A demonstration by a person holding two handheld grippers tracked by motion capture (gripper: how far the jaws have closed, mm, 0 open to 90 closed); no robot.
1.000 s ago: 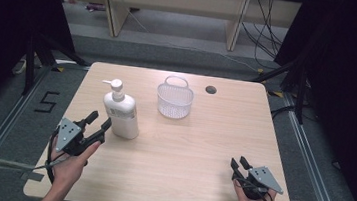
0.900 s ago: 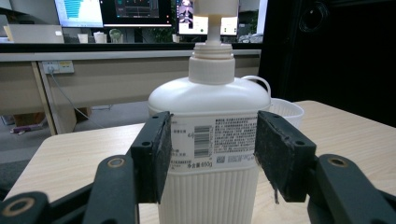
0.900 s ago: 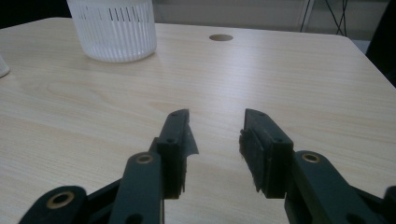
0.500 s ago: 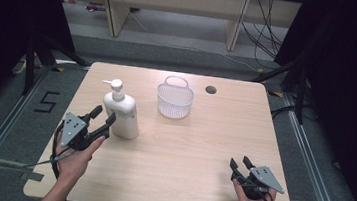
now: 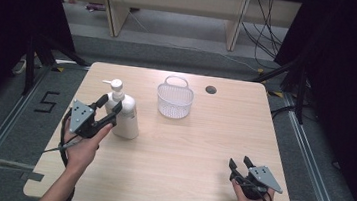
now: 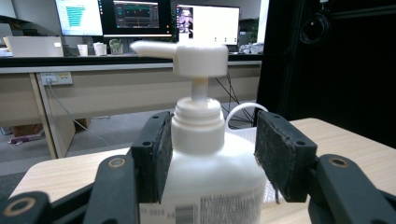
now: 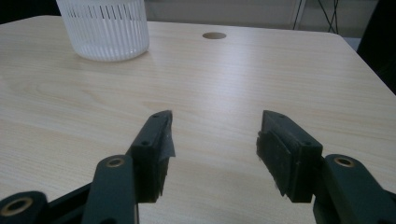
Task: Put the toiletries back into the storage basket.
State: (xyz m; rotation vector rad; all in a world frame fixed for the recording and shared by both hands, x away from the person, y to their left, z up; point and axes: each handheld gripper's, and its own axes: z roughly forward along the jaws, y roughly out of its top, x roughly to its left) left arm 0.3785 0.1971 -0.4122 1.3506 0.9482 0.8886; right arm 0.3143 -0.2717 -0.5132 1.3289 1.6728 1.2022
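Even overhead light brightens the pale worktop (image 5: 201, 148) against black surroundings. Shadows stay soft and short. Distant monitors (image 6: 140, 18) blur, and the pump bottle (image 6: 205, 158) looks slightly washed out.

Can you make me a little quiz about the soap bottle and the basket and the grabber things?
1. True or false: the left gripper has its fingers on either side of the pump bottle, not yet squeezed shut.
2. What stands nearer the round hole in the table: A) the pump bottle, B) the white basket, C) the right gripper?
3. Fill in: the right gripper's fingers are open and hold ____.

Key
1. True: in the left gripper view there is a gap beside the bottle's neck.
2. B
3. nothing
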